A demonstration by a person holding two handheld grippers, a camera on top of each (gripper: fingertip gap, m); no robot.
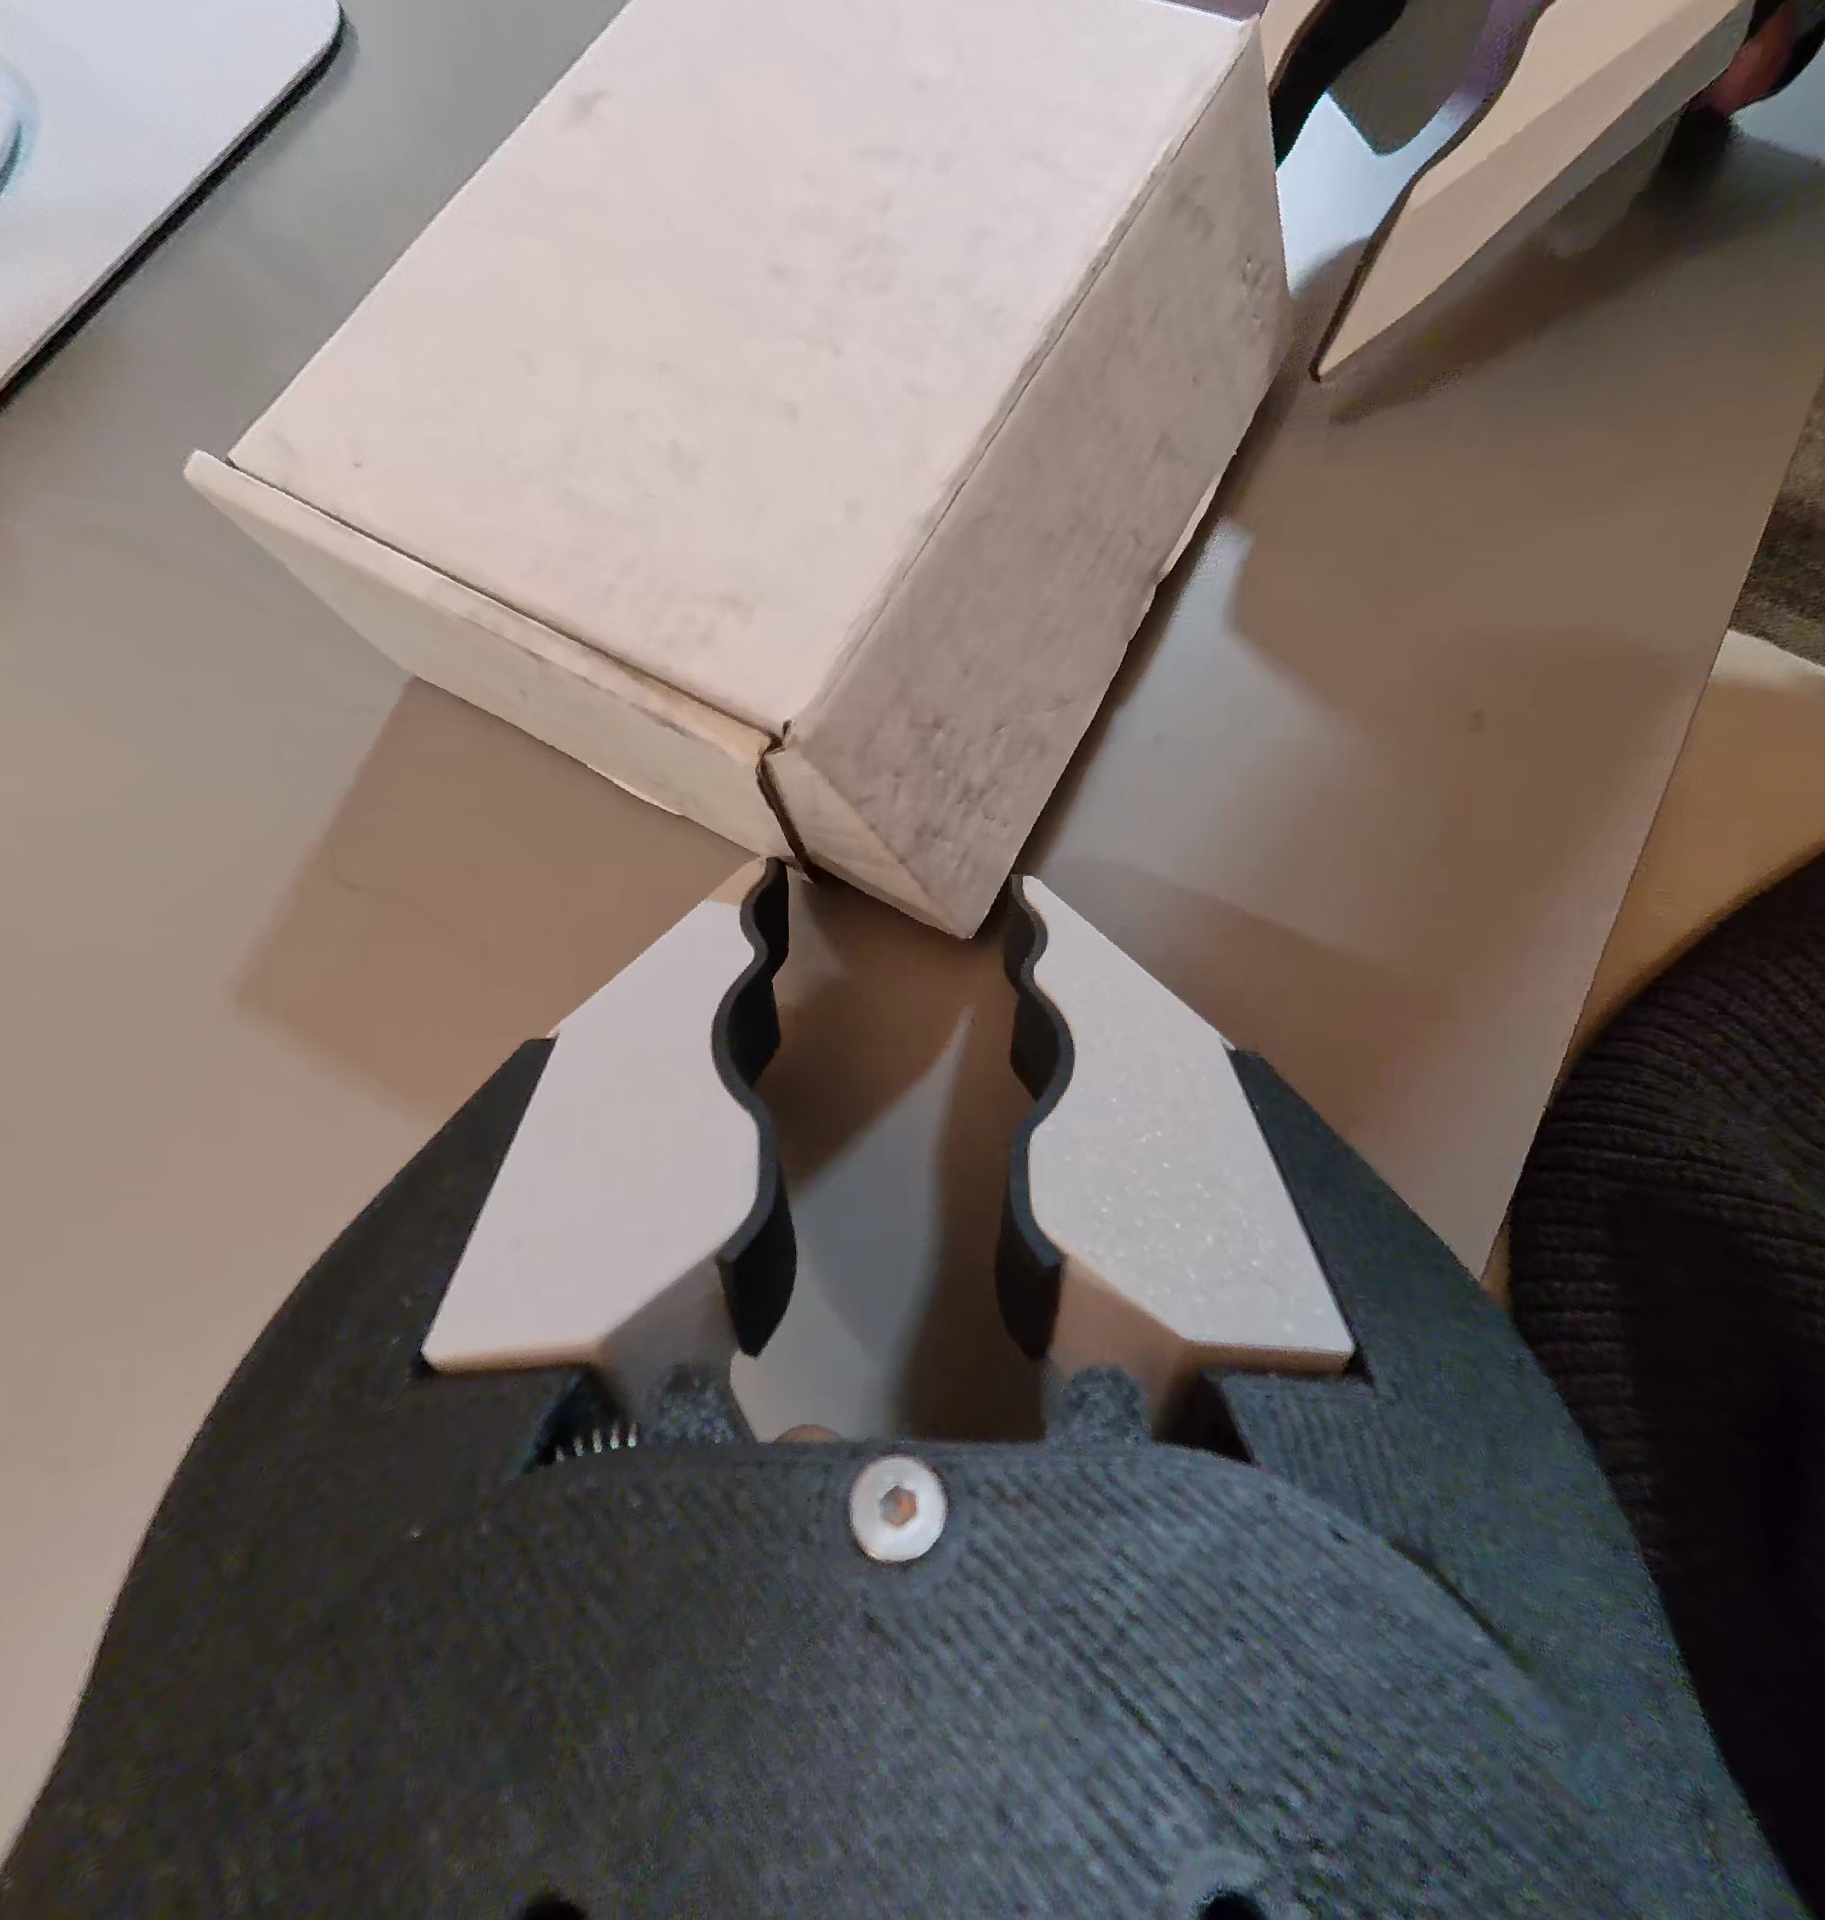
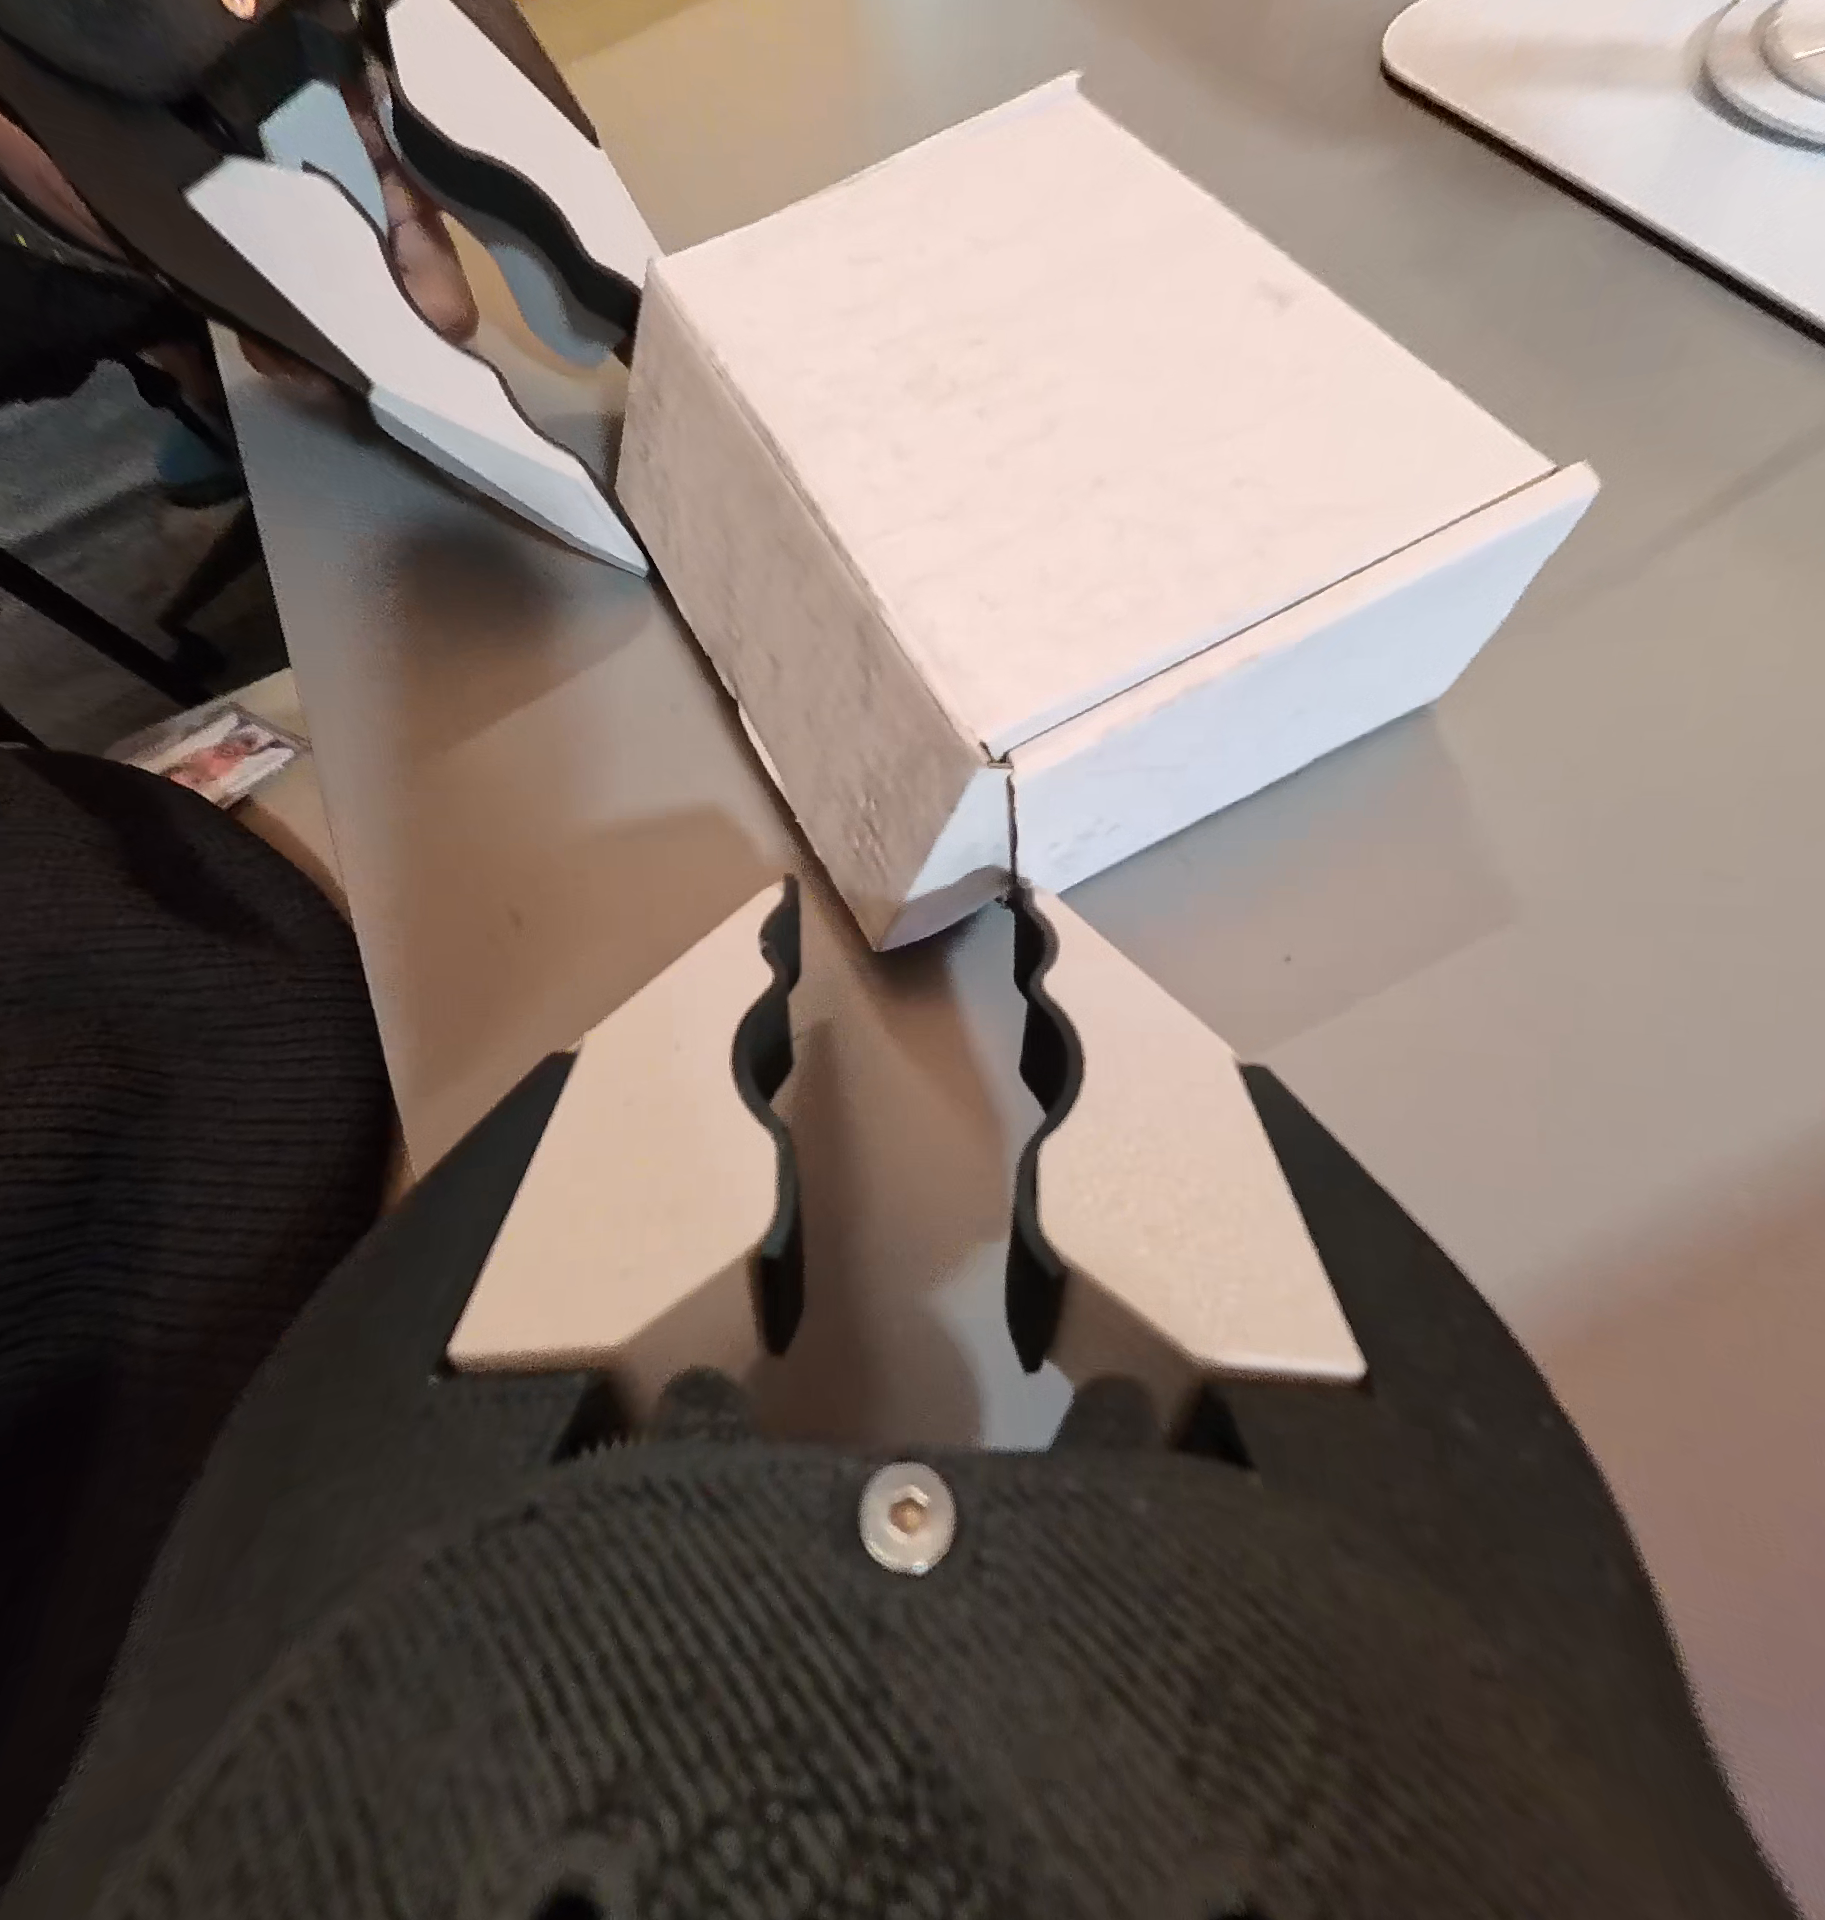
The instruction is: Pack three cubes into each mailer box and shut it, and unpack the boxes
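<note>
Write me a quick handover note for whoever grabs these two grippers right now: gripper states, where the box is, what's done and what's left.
Left gripper: open, empty, tips at one near corner of the white mailer box.
Right gripper: open, empty, tips at another corner of it.
Box: shut, flat on the grey table between both grippers, near the table's front edge. No cubes in view; whether any are inside cannot be told.
White pad lies at the far side.
Done: this box is closed.
Left: probably opening and unpacking it; no other box is visible.
</note>
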